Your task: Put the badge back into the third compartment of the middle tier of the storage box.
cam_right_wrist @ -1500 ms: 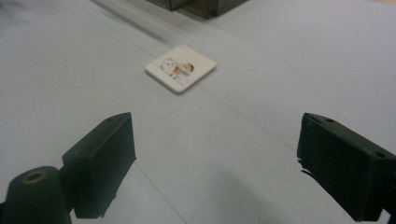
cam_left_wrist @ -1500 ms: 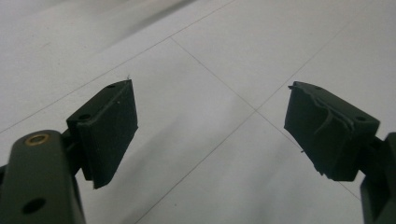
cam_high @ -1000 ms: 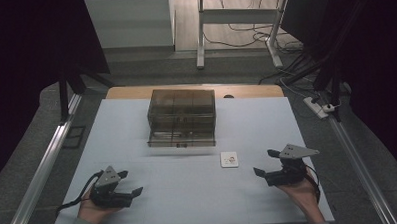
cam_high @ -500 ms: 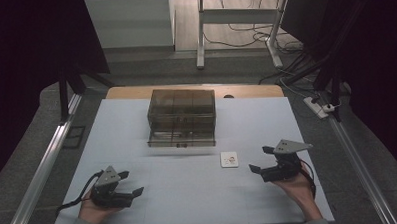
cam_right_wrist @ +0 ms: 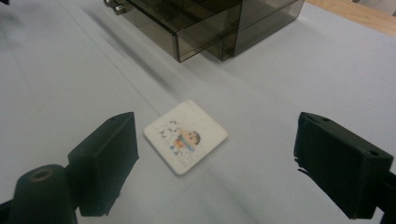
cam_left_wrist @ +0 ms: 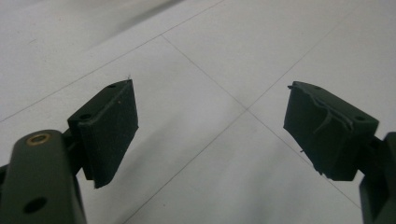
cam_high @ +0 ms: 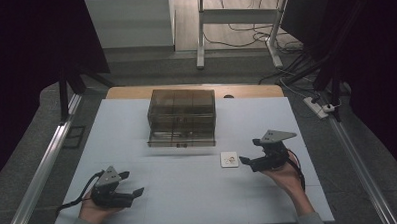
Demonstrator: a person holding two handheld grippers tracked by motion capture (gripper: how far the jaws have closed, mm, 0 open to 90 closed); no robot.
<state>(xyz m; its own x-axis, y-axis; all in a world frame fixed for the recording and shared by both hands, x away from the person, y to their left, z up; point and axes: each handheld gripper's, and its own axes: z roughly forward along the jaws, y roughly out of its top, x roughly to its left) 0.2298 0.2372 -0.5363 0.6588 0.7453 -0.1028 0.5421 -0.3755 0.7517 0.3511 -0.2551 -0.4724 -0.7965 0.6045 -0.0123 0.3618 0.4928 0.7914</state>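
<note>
High view, table: a pale sheet covers the table [cam_high: 189,192], filling the middle and lower frame, with a strip of bare wood along its far edge.
High view, drawer box: a smoky see-through drawer box [cam_high: 182,116] stands at the centre of the frame, its bottom drawer pulled out a little toward the person.
High view, card: a small white square card [cam_high: 230,159] lies flat, right of centre, below the box's right corner and apart from it.
High view, right gripper: the right gripper [cam_high: 249,158] sits right of centre in the person's right hand [cam_high: 281,174], its tips just beside the card's right edge.
High view, left gripper: the left gripper [cam_high: 133,183] is at lower left in the left hand [cam_high: 95,208], low over the sheet and well apart from the card.

Left gripper view, jaws: spread wide, nothing between them, bare sheet and its seam lines beyond.

Right gripper view, jaws: spread wide and empty; the card [cam_right_wrist: 185,135], showing a cartoon figure, lies on the sheet between them, closer to the left pad [cam_right_wrist: 105,156]; I can't tell whether they touch.
Right gripper view, drawer box: at the top of the frame, the drawer box [cam_right_wrist: 210,21] with its open drawer.
</note>
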